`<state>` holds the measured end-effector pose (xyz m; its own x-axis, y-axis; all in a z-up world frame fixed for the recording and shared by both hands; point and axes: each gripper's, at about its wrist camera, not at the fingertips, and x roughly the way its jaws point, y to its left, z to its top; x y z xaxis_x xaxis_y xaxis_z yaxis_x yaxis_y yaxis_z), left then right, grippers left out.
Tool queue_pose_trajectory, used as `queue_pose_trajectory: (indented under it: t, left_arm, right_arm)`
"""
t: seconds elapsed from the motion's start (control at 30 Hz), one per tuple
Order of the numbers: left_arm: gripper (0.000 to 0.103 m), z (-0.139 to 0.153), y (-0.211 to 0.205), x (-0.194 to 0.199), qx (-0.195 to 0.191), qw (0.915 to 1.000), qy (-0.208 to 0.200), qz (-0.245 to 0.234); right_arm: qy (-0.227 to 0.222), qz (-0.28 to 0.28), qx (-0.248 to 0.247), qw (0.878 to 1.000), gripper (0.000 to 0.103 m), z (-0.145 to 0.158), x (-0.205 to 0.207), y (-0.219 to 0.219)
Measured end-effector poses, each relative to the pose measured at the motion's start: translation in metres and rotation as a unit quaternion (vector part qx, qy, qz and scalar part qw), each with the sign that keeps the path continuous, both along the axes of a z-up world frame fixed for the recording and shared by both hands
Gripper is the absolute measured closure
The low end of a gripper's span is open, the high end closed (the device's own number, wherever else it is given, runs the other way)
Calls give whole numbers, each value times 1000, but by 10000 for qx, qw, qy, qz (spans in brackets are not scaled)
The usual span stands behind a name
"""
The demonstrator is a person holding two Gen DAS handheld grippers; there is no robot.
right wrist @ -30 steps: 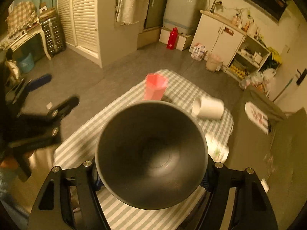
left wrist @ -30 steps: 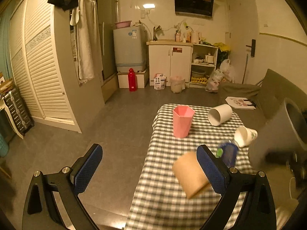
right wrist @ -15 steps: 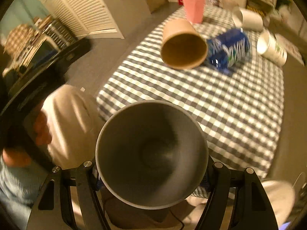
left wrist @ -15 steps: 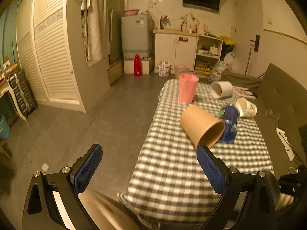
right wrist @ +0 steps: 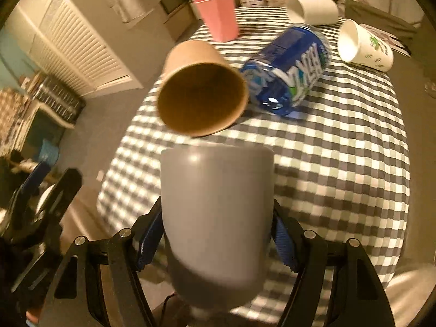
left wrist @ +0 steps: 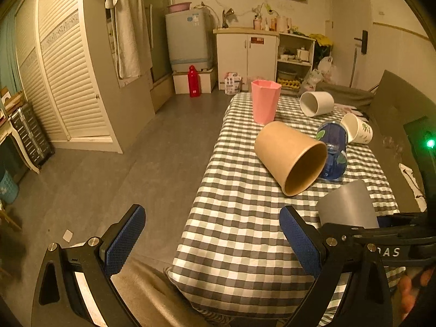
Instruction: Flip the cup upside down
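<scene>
My right gripper (right wrist: 216,234) is shut on a grey cup (right wrist: 216,207) and holds it over the near part of the checked table (right wrist: 340,163). The cup's open rim points away from me toward the table and its rounded bottom is toward the camera. The grey cup also shows in the left wrist view (left wrist: 346,207), at the lower right, with the right gripper's black frame below it. My left gripper (left wrist: 211,239) is open and empty, off the table's near left corner.
On the table (left wrist: 245,218) a brown paper cup (left wrist: 291,155) lies on its side beside a blue can (left wrist: 332,150). A pink cup (left wrist: 264,103) stands upright farther back. Two white cups (left wrist: 317,103) (left wrist: 357,128) lie on their sides. A sofa (left wrist: 395,114) runs along the right.
The grey cup has turned from facing my right camera with its open mouth to pointing mouth-away toward the table. Both grippers have shifted slightly; the left stays open.
</scene>
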<state>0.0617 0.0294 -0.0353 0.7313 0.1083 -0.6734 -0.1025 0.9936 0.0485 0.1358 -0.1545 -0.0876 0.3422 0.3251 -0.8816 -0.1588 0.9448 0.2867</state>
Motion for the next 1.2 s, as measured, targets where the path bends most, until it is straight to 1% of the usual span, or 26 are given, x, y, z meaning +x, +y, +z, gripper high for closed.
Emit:
queue_pose_trajectory:
  t: [0.13, 0.2, 0.27, 0.33, 0.43, 0.53, 0.6, 0.73, 0.87, 0.97, 1.03, 1.13, 1.2]
  left_arm:
    - [2, -3, -4, 3, 56, 10000, 64, -14]
    - [2, -3, -9, 4, 102, 9999, 69, -53]
    - [2, -2, -14, 3, 163, 9998, 52, -41]
    - [1, -1, -19, 1, 175, 9998, 46, -50]
    - [2, 6, -27, -3, 130, 9999, 14, -22]
    - [1, 16, -41, -8, 66, 9999, -102, -64]
    - [1, 22, -51, -11, -3, 9998, -136, -113]
    - [2, 31, -74, -16, -113, 9996, -175, -200]
    - [2, 32, -94, -19, -72, 9993, -198, -321]
    - [2, 28, -106, -21, -125, 9992, -101, -358]
    - [1, 21, -113, -20, -150, 9990, 36, -415]
    - [2, 13, -122, -21, -121, 9986, 133, -489]
    - [2, 7, -126, -21, -177, 9983, 209, -523]
  right_arm:
    - [-186, -79, 46, 9998, 32, -1, -5, -4]
    - [-400, -102, -128, 9991, 31, 5, -11, -5]
    - [-719, -109, -294, 9969, 27, 16, -17, -8]
    - [-1063, -170, -314, 9937, 21, 31, -27, -17]
    - [-1431, -324, -311, 9887, 19, 50, -38, -33]
    - [-1735, -533, -287, 9830, 18, 69, -50, -52]
    - [-1858, -630, -306, 9801, 16, 80, -55, -63]
    - [-2190, -918, -527, 9700, 13, 95, -69, -86]
    - [-2318, -1171, -655, 9635, 13, 96, -79, -107]
    - [-2373, -1305, -793, 9594, 13, 90, -84, -119]
    - [-2393, -1354, -914, 9571, 13, 84, -87, -123]
    - [-2267, -1389, -814, 9606, 13, 77, -85, -129]
    - [-2258, -1413, -780, 9607, 13, 75, -84, -131]
